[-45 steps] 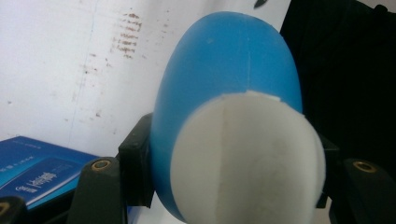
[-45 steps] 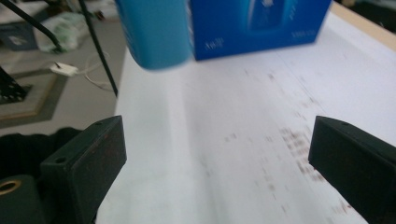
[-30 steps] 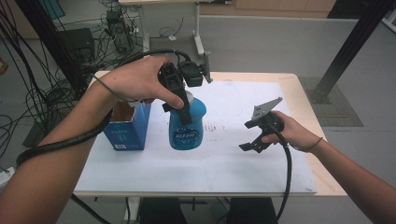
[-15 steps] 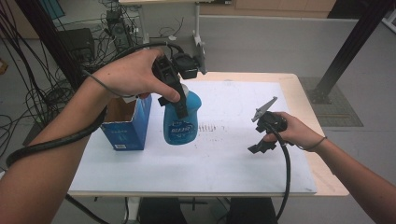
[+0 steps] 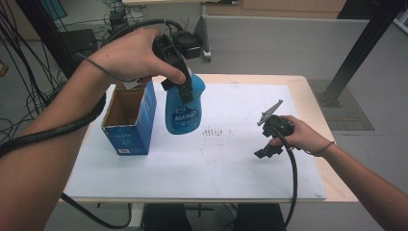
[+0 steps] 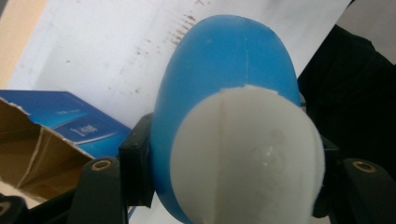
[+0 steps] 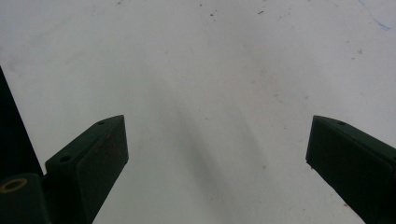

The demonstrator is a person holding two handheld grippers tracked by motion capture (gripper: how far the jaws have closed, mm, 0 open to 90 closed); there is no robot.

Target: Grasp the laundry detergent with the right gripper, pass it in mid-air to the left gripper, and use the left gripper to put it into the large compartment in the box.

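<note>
My left hand-held gripper (image 5: 185, 86) pinches the blue bottle (image 5: 184, 110) near its white cap (image 6: 247, 156), lifted just beside the open box (image 5: 129, 120). My right hand-held gripper (image 7: 215, 154) hangs spread over the desk (image 5: 231, 163). The rounded bottle looks slippery; it could twist loose or clip the box's rim.

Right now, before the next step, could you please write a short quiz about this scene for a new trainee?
1. True or false: the left gripper holds the blue bottle above the table.
2. The blue cardboard box is: A) sealed, B) open at the top, C) lying flat.
3. What is between the jaws of the right gripper?

Key
1. True; the jaws clamp it near its white cap.
2. B.
3. Nothing; the jaws stand wide apart over the white sheet.
</note>
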